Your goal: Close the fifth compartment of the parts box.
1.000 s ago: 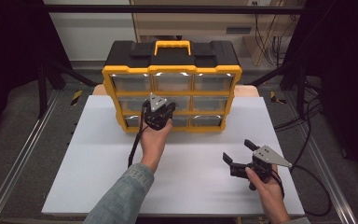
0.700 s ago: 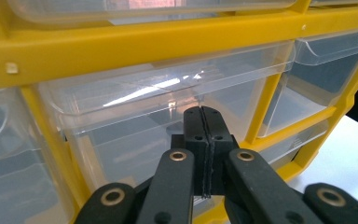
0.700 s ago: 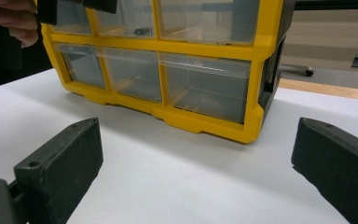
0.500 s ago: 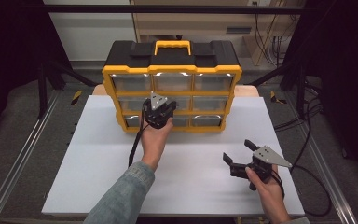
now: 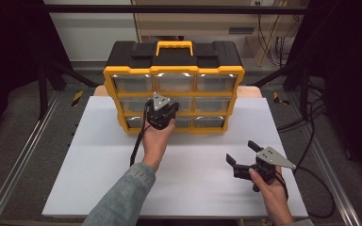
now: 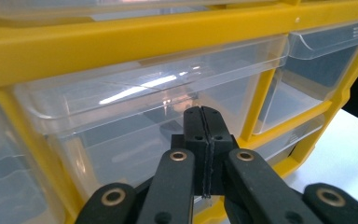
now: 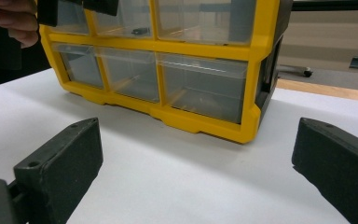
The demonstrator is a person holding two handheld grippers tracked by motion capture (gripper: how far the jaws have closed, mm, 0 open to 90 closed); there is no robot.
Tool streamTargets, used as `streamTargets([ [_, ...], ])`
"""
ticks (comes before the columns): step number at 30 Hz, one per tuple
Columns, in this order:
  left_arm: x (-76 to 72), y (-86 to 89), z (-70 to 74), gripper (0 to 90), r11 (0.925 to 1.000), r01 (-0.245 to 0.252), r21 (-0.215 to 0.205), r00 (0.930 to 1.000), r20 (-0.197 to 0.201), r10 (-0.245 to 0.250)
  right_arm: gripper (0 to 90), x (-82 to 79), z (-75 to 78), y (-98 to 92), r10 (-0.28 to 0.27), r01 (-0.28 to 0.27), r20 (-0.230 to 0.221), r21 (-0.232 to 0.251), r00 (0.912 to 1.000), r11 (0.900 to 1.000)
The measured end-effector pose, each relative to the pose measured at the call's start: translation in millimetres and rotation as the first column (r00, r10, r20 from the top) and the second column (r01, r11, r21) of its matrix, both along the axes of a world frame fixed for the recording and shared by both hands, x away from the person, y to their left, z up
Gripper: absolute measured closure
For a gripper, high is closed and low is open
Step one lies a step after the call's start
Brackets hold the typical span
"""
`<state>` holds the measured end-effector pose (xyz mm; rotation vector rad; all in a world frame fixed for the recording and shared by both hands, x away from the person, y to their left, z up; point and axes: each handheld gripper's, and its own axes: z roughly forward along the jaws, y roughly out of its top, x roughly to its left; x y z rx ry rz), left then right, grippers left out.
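Pressing its closed left gripper (image 6: 204, 122) against the clear drawer (image 6: 135, 126) straight ahead (right gripper (image 5: 246, 155) idles wide open), next likely hooking that drawer's lip outward.

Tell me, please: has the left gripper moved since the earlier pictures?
No. In the high view the left gripper sits at the same place against the middle drawers of the yellow organizer, jaws shut as before.

no readable text, no labels, no brands, no numbers, no signs
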<state>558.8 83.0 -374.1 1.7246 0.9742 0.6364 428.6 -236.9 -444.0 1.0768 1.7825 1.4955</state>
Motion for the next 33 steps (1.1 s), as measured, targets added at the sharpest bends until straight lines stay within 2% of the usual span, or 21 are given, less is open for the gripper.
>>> streamTargets([
  [6, 1.2, 0.9, -1.0, 90.0, 0.9995, 0.016, 0.028, 0.9999, 0.0, -0.016, 2.3, 2.1, -1.1, 0.3, -0.003, 0.003, -0.006, 0.001, 1.0, 1.0],
  [8, 0.2, 1.4, -0.6, 90.0, 0.9993, 0.028, 0.024, 0.9996, -0.009, -0.028, 2.3, 2.7, -2.0, 1.0, -0.001, 0.001, -0.005, -0.01, 1.0, 1.0],
  [12, -3.9, 3.8, 3.5, 90.0, 0.9986, 0.044, 0.028, 0.999, -0.004, -0.044, 2.3, 4.7, -2.5, 1.6, -0.004, 0.004, -0.014, 0.004, 0.9999, 1.0],
  [14, -5.6, 5.6, 5.9, 90.0, 0.9989, 0.041, 0.023, 0.9992, 0.002, -0.041, 2.3, 5.5, -3.1, 1.4, -0.003, 0.003, -0.017, 0.006, 0.9999, 1.0],
  [17, -8.8, 10.2, 11.1, 90.0, 0.9988, 0.046, -0.019, 0.999, -0.002, -0.046, 2.4, 4.9, -3.4, 1.4, -0.004, 0.004, -0.022, 0.012, 0.9997, 1.0],
  [18, -10.5, 13.0, 14.5, 90.0, 0.9982, 0.048, -0.035, 0.9988, 0.005, -0.048, 2.3, 5.0, -3.7, 1.5, -0.001, 0.001, -0.02, 0.011, 0.9998, 1.0],
  [20, -13.2, 16.3, 19.5, 90.0, 0.9979, 0.053, -0.038, 0.9984, 0.022, -0.052, 2.2, 5.2, -4.5, 2.6, 0.007, -0.007, -0.019, -0.001, 0.9998, 1.0],
  [23, -18.1, 22.6, 25.6, 90.0, 0.9984, 0.053, -0.016, 0.9975, 0.048, -0.052, 2.3, 6.4, -4.4, 4.4, 0.01, -0.01, -0.022, -0.001, 0.9997, 1.0],
  [28, -29.7, 31.2, 30.7, 90.0, 0.9985, 0.044, -0.032, 0.9967, 0.07, -0.042, 2.1, 4.2, -2.4, 8.4, 0.017, -0.017, -0.015, -0.021, 0.9997, 1.0],
  [30, -36.2, 33.8, 31.4, 90.0, 0.9988, 0.047, -0.011, 0.9958, 0.079, -0.046, 2.1, 2.8, -2.1, 9.6, 0.013, -0.013, -0.015, -0.023, 0.9998, 1.0],
  [33, -42.1, 34.5, 30.9, 89.8, 0.9955, 0.095, -0.002, 0.9918, 0.086, -0.095, 2.0, 1.9, -1.4, 10.1, 0.01, -0.01, -0.014, -0.02, 0.9999, 1.0],
])
